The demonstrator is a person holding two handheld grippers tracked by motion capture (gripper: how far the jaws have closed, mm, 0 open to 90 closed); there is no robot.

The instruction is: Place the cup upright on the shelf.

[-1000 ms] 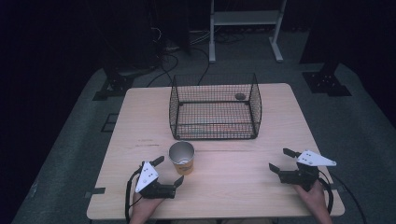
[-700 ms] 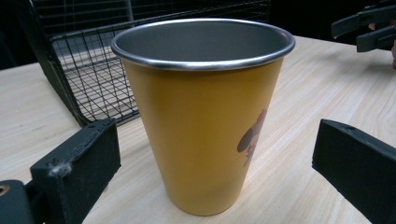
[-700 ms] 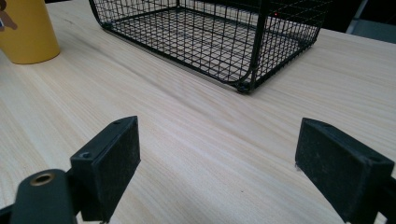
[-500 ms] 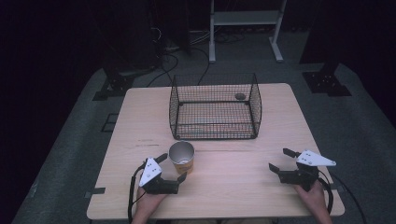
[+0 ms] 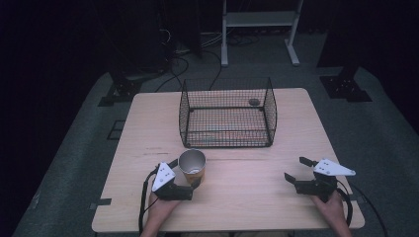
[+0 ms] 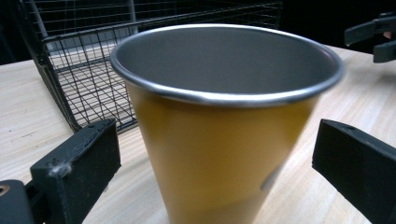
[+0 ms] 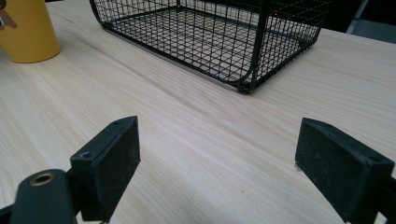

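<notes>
A yellow metal cup (image 5: 192,166) with a silver inside stands upright near the table's front left, just in front of a black wire basket (image 5: 227,129). My left gripper (image 5: 186,172) is open, one jaw on each side of the cup (image 6: 219,154), and neither jaw touches it. In the left gripper view the left gripper (image 6: 219,161) has wide gaps either side of the cup. My right gripper (image 5: 295,169) is open over bare wood at the front right, holding nothing. From the right gripper (image 7: 238,158) the cup (image 7: 28,30) stands far left and the basket (image 7: 210,42) ahead.
The basket (image 6: 79,79) is open-topped and looks empty. A small dark round thing (image 5: 254,102) lies by its far right corner. The wooden table (image 5: 247,197) has bare wood between the two grippers. A white shelf frame (image 5: 257,19) and cables stand on the floor beyond.
My left gripper has edged forward and a little right, so its jaws now sit around the cup. The right gripper and the cup have not moved.
</notes>
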